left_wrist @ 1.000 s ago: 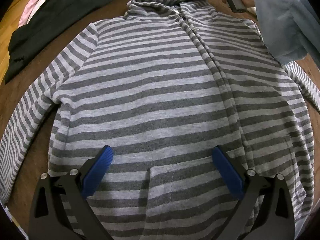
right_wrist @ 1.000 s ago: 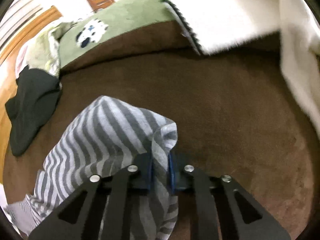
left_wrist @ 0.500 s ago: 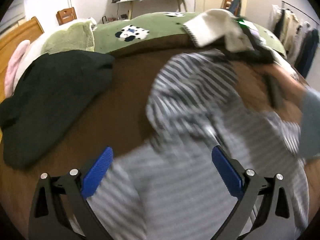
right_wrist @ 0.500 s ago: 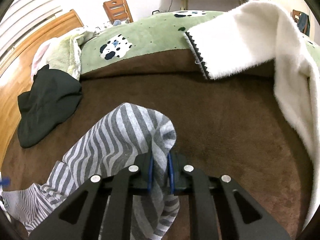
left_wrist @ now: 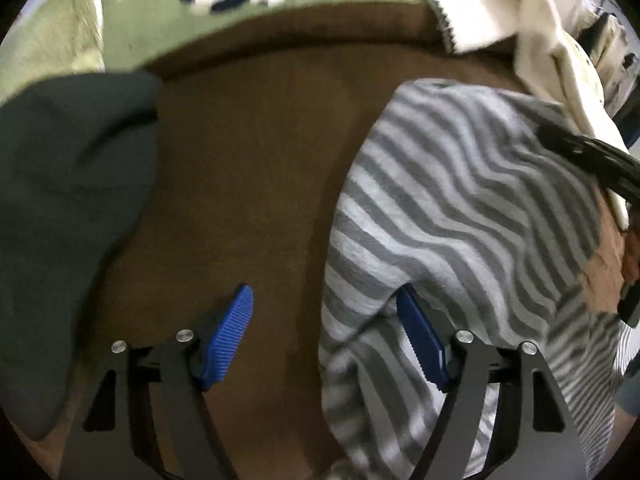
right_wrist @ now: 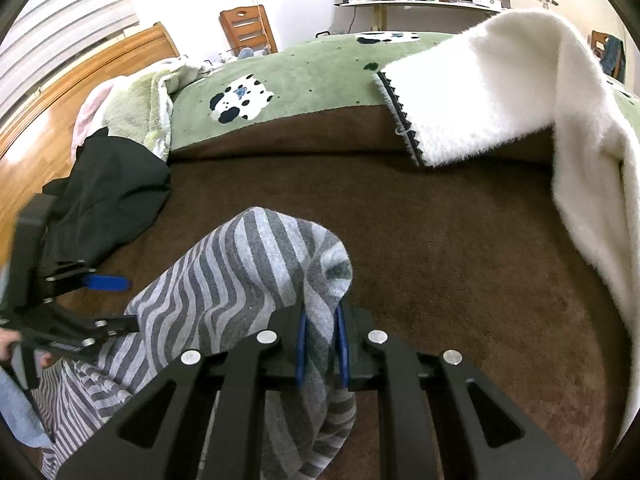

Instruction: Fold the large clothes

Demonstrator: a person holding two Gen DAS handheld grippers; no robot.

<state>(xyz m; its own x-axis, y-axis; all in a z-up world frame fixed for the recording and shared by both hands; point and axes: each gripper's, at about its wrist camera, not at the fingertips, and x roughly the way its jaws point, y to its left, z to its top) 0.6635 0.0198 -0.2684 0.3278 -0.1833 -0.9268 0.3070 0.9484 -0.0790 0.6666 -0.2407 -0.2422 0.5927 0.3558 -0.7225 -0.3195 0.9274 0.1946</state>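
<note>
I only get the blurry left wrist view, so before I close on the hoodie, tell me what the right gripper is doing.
Observer: The right gripper is shut on a fold of the striped hoodie, with cloth pinched between its pads.
Operator: Name what lies beyond the black garment.
Observer: A pink cloth, then a wooden headboard.
</note>
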